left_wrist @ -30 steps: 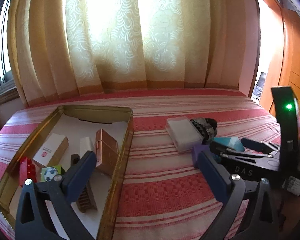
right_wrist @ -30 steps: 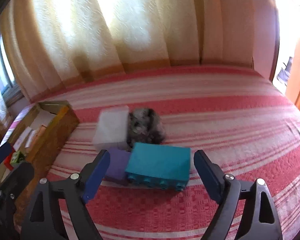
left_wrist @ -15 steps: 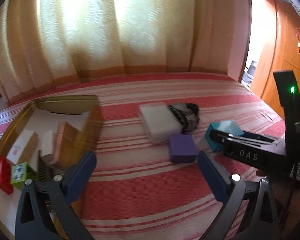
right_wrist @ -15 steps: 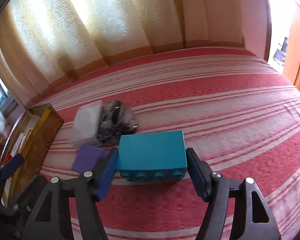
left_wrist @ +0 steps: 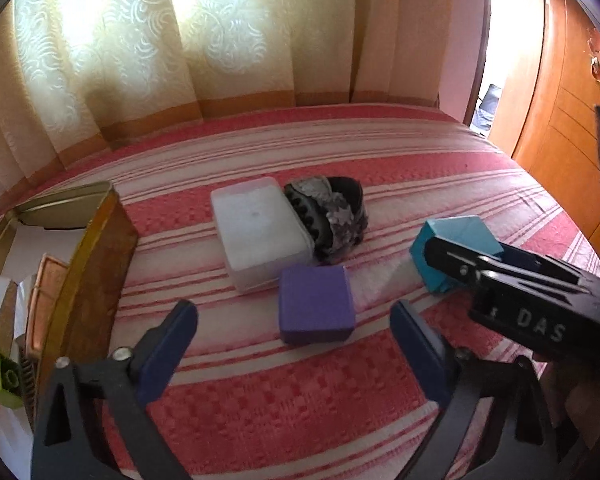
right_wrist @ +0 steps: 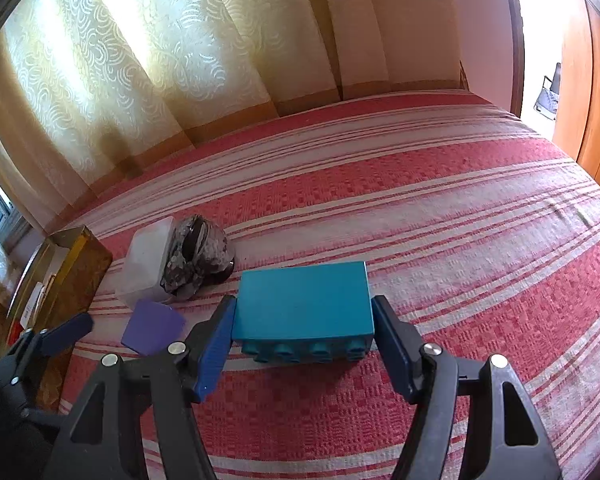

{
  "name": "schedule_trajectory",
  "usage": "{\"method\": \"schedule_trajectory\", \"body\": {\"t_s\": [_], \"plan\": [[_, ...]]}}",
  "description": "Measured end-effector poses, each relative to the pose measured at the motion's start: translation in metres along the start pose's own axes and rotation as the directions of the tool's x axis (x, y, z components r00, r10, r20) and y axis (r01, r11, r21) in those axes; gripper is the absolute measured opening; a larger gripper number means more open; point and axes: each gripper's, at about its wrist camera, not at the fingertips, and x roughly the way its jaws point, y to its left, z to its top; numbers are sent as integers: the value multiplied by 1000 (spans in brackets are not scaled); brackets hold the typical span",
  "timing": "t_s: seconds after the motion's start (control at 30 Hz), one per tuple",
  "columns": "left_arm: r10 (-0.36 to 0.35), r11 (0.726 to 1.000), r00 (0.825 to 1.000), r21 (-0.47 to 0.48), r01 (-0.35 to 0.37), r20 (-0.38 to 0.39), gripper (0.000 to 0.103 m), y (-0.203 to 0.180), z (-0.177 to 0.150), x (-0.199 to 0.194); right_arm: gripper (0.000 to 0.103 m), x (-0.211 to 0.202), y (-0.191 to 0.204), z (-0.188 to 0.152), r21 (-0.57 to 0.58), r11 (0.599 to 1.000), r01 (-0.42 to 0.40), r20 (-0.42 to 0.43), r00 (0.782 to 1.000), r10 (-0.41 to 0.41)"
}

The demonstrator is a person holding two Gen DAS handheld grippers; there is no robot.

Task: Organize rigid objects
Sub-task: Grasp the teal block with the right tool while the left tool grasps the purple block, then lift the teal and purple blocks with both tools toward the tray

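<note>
My right gripper [right_wrist: 304, 340] is shut on a teal toy brick [right_wrist: 302, 300], held just above the striped red bedspread; the brick also shows in the left wrist view [left_wrist: 456, 244]. My left gripper [left_wrist: 294, 344] is open and empty, with a purple cube [left_wrist: 316, 304] lying between and just beyond its fingertips. The cube also shows in the right wrist view [right_wrist: 152, 326]. Behind the cube lie a white plastic box [left_wrist: 260, 232] and a dark patterned hair claw [left_wrist: 332, 216], touching each other.
A gold tin tray [left_wrist: 96, 240] stands at the left with a copper box [left_wrist: 46, 300], a white carton and a green football brick [left_wrist: 2, 376] inside. Curtains hang behind the bed. A wooden wardrobe [left_wrist: 560, 120] is at the right.
My right gripper has closed on the teal brick and lifted it slightly. My left gripper has moved right, from over the tin to in front of the purple cube.
</note>
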Motion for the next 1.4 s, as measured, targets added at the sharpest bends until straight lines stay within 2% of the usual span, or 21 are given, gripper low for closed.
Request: {"method": "schedule_trajectory", "body": {"t_s": [0.1, 0.17, 0.23, 0.27, 0.3, 0.33, 0.47, 0.8, 0.97, 1.13, 1.4], "plan": [[-25, 1000, 999, 1, 25, -33, 82, 0, 1, 6, 69, 0, -1, -1, 4, 1000, -4, 1, 1000, 4], [-50, 999, 997, -9, 50, -63, 64, 1, 1, 12, 69, 0, 0, -1, -1, 1000, 1, 0, 1000, -1], [-51, 999, 997, 4, 51, -60, 59, -1, 0, 11, 69, 0, 2, -1, -12, 1000, 9, -3, 1000, -9], [-53, 998, 997, 11, 54, -58, 47, -2, 0, 10, 69, 1, 3, -1, -20, 1000, 11, -5, 1000, -12], [-54, 998, 997, 19, 55, -56, 41, -4, 0, 10, 69, 2, 5, -1, -30, 999, 15, -8, 1000, -15], [-55, 998, 997, 22, 56, -53, 40, -4, -1, 9, 69, 2, 8, -1, -44, 999, 20, -11, 1000, -20], [-65, 998, 997, 1, 65, -51, 40, 1, -2, 7, 71, 12, 15, -1, -91, 995, 39, -57, 997, -44], [-73, 997, 997, -38, 72, -36, 39, 10, -1, 7, 70, 8, 10, -2, -73, 995, 73, -38, 996, -76], [-57, 998, 998, -33, 57, -9, 39, 10, -2, 2, 68, 5, 13, -2, -88, 994, 62, -24, 998, -64], [-33, 999, 999, -35, 34, 42, 39, 13, -4, -9, 68, -2, 25, -3, -144, 986, 78, 20, 997, -76], [-10, 998, 990, -56, 18, 140, 39, 21, -8, -29, 68, -19, 30, -5, -179, 982, 53, 111, 993, -34]]}}
